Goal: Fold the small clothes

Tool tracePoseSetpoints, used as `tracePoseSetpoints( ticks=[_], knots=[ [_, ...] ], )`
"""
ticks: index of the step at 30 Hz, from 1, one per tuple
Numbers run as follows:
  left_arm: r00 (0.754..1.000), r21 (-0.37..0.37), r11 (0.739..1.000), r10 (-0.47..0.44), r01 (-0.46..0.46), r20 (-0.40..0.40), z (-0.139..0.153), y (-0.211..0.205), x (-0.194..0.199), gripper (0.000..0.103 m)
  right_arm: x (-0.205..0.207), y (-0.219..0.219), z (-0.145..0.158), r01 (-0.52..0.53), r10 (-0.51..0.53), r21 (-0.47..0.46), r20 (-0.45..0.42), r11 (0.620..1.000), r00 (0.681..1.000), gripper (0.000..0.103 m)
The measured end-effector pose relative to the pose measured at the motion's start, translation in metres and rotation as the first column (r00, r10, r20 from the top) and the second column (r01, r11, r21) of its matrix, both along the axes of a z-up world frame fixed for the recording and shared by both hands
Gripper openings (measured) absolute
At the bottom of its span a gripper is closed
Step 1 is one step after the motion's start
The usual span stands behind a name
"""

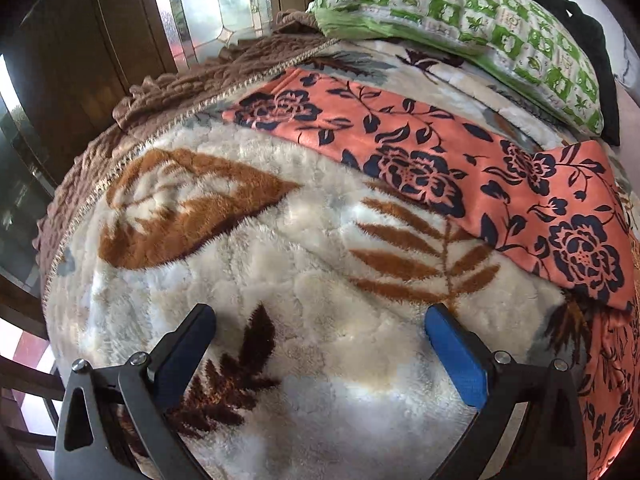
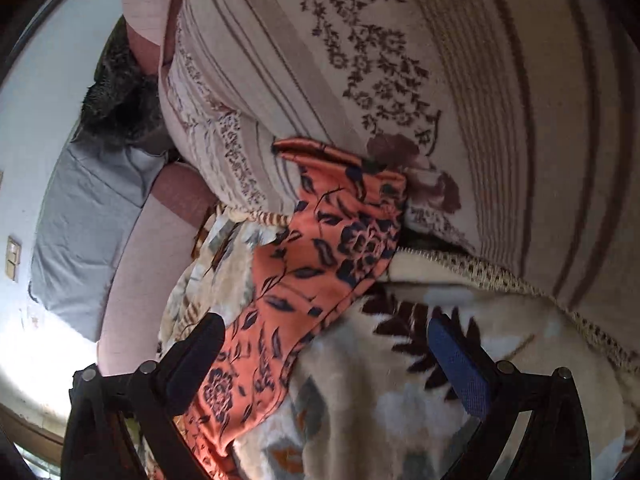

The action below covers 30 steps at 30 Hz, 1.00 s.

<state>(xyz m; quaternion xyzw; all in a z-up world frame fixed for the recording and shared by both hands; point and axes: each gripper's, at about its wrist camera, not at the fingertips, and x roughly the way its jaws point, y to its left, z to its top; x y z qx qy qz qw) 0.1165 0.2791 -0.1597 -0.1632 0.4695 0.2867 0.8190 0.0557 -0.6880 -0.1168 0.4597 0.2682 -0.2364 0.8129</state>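
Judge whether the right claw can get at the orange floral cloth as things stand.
Probably yes. The right claw is open, and the orange floral cloth lies uncovered on the blanket, running between its fingers.

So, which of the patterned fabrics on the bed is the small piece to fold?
The orange cloth with dark navy flowers. It lies flat as a thin strip on the fluffy cream blanket with brown leaves, below the green-checked pillow.

No writing, label, brand, number or sign can be read in either view. The coral garment (image 1: 420, 160), the plush blanket (image 1: 280, 260) and the green pillow (image 1: 480, 20) carry only floral and leaf prints; the striped cloth (image 2: 400, 60) in the right wrist view bears only patterns.
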Motion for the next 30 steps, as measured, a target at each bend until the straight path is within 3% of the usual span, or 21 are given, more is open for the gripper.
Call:
tracePoseSetpoints(
  ticks=[2,6,13,15,16,19,22,25,27,30],
  knots=[
    [0.998,0.033,0.999,0.007,-0.009,0.070,0.001,-0.003,-0.008,0.103,0.009,-0.014,-0.009,0.039,-0.039,0.001,-0.004,0.999,0.999,0.097],
    [0.995,-0.011,1.000,0.021,-0.020,0.101,0.001,0.003,-0.012,0.103,0.031,-0.028,-0.027,0.067,-0.067,0.000,-0.044,0.998,0.997,0.077],
    [0.995,0.012,1.000,0.012,-0.013,0.102,-0.002,0.002,-0.008,0.103,0.053,-0.037,-0.039,0.152,-0.159,-0.065,-0.107,0.986,0.982,0.074],
    [0.994,0.013,1.000,0.011,-0.012,0.104,-0.003,0.002,-0.008,0.103,0.060,-0.035,-0.036,0.146,-0.160,-0.101,-0.152,0.984,0.975,0.037],
    [0.994,0.015,1.000,0.009,-0.010,0.106,-0.003,0.002,-0.008,0.103,0.064,-0.034,-0.032,0.128,-0.144,-0.110,-0.157,0.986,0.977,0.009],
    [0.993,0.019,1.000,0.005,-0.007,0.115,-0.003,0.002,-0.009,0.103,0.077,-0.018,-0.007,0.040,-0.070,-0.188,-0.156,0.981,0.985,0.006],
    [0.993,0.022,1.000,0.003,-0.006,0.121,-0.002,0.001,-0.010,0.103,0.094,0.024,0.041,-0.073,0.038,-0.304,-0.118,0.950,0.992,0.006],
    [0.992,0.019,1.000,0.003,-0.005,0.128,-0.002,0.002,-0.011,0.103,0.114,0.099,0.097,-0.208,0.210,-0.394,-0.038,0.895,0.977,0.006],
    [0.991,0.012,1.000,0.003,-0.004,0.136,-0.001,0.003,-0.012,0.103,0.127,0.167,0.127,-0.315,0.356,-0.443,0.009,0.839,0.935,0.005],
    [0.989,0.003,1.000,0.003,-0.003,0.149,-0.001,0.004,-0.013,0.103,0.138,0.274,0.150,-0.460,0.548,-0.460,0.070,0.759,0.834,0.006]
  ],
)
